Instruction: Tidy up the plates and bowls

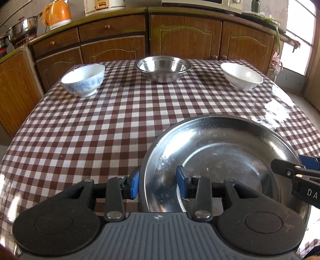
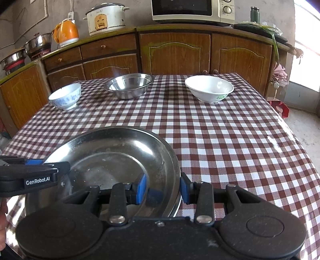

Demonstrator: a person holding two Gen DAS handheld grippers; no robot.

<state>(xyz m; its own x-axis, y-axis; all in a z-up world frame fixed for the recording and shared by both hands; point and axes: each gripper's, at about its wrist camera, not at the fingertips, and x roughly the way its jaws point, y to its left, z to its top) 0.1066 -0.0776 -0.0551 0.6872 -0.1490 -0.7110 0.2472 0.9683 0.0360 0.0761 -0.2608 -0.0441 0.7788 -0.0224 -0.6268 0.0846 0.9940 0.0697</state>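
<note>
A steel plate (image 1: pixel 224 160) lies at the near edge of the checked table; it also shows in the right wrist view (image 2: pixel 112 160). My left gripper (image 1: pixel 159 183) straddles its left rim, one pad outside and one inside, with a wide gap between the pads. My right gripper (image 2: pixel 163 188) straddles its right rim the same way. At the far side stand a blue-patterned bowl (image 1: pixel 84 80), a steel bowl (image 1: pixel 163 68) and a white bowl (image 1: pixel 242 75).
The checked tablecloth (image 1: pixel 120 120) covers the table. Wooden cabinets (image 1: pixel 186 36) stand behind it, with an orange kettle (image 1: pixel 57 14), pots, a rice cooker (image 2: pixel 106 18) and a microwave (image 2: pixel 192 10) on the counter.
</note>
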